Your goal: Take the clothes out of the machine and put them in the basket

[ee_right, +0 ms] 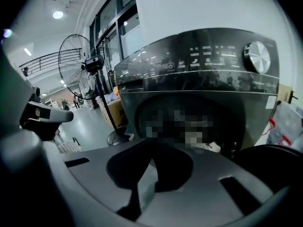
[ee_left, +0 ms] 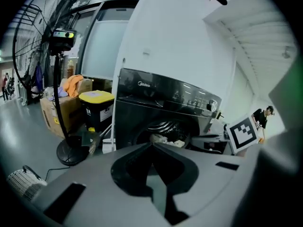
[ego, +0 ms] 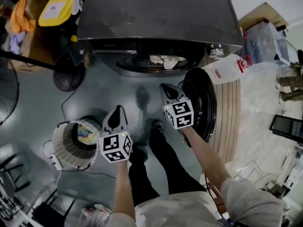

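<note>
The dark front-loading washing machine (ego: 156,18) stands ahead with its round door (ego: 202,103) swung open to the right. Pale clothes (ego: 164,60) lie in the drum mouth; in the left gripper view these clothes (ee_left: 165,138) show just past my jaws. The white slatted basket (ego: 71,145) sits on the floor at lower left with a colourful cloth inside. My left gripper (ego: 117,109) hovers beside the basket's right rim, shut and empty. My right gripper (ego: 164,87) hangs in front of the drum, shut with nothing in it. Both point toward the machine (ee_right: 199,65).
A standing fan (ego: 68,77) and a yellow-lidded bin (ego: 57,6) stand left of the machine, with cardboard boxes behind. A white plastic container (ego: 227,70) and wooden slats (ego: 229,122) lie at the right. The person's legs and shoes (ego: 156,129) are between the grippers.
</note>
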A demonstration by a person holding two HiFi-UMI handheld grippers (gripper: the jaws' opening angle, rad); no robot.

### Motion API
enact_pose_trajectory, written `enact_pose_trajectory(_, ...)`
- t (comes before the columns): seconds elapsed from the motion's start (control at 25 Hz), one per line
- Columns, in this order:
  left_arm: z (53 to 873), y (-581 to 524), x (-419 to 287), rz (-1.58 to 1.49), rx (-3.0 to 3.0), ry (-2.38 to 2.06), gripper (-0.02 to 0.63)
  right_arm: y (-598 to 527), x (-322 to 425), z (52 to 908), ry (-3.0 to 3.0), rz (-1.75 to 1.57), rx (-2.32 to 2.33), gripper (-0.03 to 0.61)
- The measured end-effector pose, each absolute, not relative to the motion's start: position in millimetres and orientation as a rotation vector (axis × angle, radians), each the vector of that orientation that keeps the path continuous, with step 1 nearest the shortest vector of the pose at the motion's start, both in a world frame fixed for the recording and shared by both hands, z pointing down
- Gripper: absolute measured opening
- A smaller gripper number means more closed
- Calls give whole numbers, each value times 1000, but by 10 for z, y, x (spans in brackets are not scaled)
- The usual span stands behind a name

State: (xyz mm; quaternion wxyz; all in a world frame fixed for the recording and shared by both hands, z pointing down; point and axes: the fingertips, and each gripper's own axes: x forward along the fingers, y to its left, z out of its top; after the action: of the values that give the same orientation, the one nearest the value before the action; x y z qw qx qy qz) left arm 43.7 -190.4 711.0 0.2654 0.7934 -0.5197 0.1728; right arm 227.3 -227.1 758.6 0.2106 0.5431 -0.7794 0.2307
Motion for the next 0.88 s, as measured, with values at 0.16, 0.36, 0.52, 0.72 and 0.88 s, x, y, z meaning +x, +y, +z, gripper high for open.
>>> enact_pose_trajectory(0.16,7268,-1978,620,501,2197,-1338,18,-2324,2484,7747,-2118,653,1607,25)
enact_pose_trajectory(0.36,7489,-2125,641,520,2252,-1274,18,-2430,2552,7986,-2062,649,1686,25)
enact_pose_trajectory(0.52,7798,-2232,596,531,2288,-1225,18,-2493,2546,8248,-2032,635,1739,25)
enact_pose_trajectory(0.72,8188,-2329,567,527,2324,-1179,18,-2570,2594,8689,-1957,596,1787,26)
enact_pose_trajectory(0.88,8541,-2457,591,522,2347,-1161,18,-2677,2674,9083,-1930,591,1798,26)
